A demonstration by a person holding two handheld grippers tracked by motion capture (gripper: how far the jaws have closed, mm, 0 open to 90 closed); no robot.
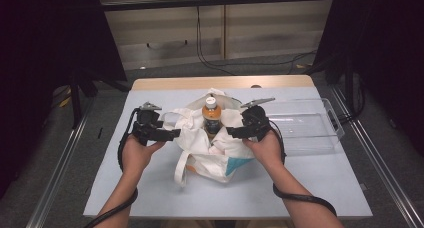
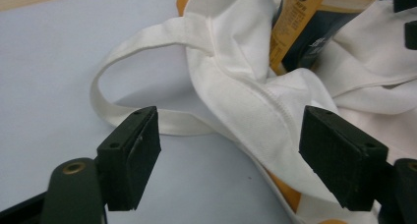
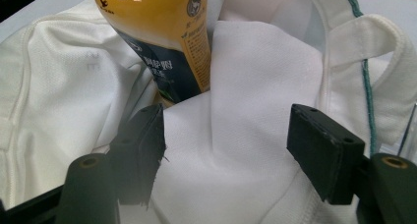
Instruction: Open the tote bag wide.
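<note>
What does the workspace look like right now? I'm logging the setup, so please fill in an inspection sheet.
Surface: pale grey mat over a wooden table.
Job's things: white cloth bag lies crumpled mid-table; an orange-labelled bottle stands up out of its mouth.
Clutter: clear plastic tray to the right of the bag, nothing seen in it.
Grippers: left gripper open, bag edge between its jaws but not pinched; right gripper open over bag cloth near the bottle.
Cables: one black cable trails along each forearm; more cables on the floor beyond the table.
Surroundings: dark curtains either side, pale wall behind.
</note>
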